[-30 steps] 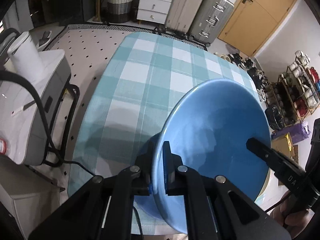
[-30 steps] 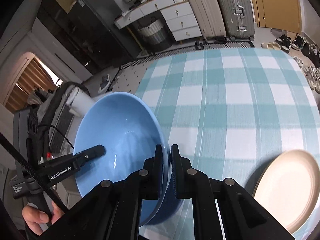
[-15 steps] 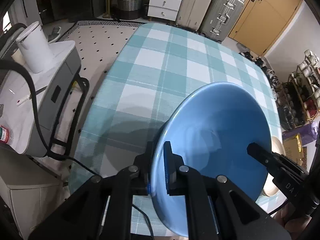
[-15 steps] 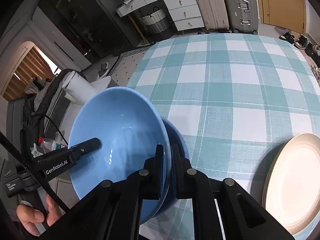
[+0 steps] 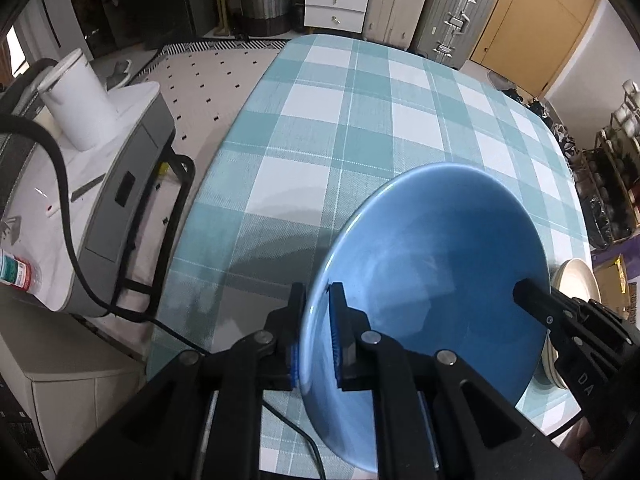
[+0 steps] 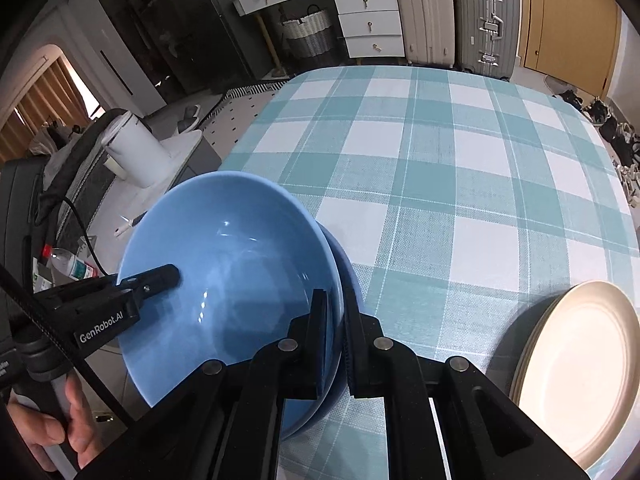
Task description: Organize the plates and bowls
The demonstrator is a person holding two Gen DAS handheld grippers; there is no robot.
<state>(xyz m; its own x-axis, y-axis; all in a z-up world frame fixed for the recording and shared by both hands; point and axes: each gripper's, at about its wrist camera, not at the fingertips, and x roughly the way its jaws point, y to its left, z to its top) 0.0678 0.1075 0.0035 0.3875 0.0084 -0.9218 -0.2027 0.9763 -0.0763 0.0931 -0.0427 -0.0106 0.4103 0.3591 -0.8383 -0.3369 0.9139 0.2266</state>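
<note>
Bowl rim first: your left gripper point(image 5: 318, 332) is clamped on the near-left rim of the blue bowl point(image 5: 432, 276), one finger outside the wall and one inside, jaws almost together. Your right gripper point(image 6: 335, 340) pinches the opposite rim the same way, nearly closed on the thin wall. The bowl hangs between the two tools, tilted in each view, low over the near edge of the checked tablecloth point(image 6: 440, 152).

From the right wrist you see a second, darker blue curve point(image 6: 342, 264) tucked just under the held bowl, which looks like another bowl beneath it; whether the two touch cannot be told. That view also shows your hand point(image 6: 52, 432) wrapped round the left tool's handle, and the cream plates point(image 6: 576, 368) stacked near the right edge of the table, apart from the bowl.

From the left wrist the plates show only as a sliver behind the bowl's right rim. That view alone shows the grey appliance point(image 5: 120, 208) left of the table, with a white jug point(image 5: 78, 108) on top.

Farther off stand drawers and suitcases.
</note>
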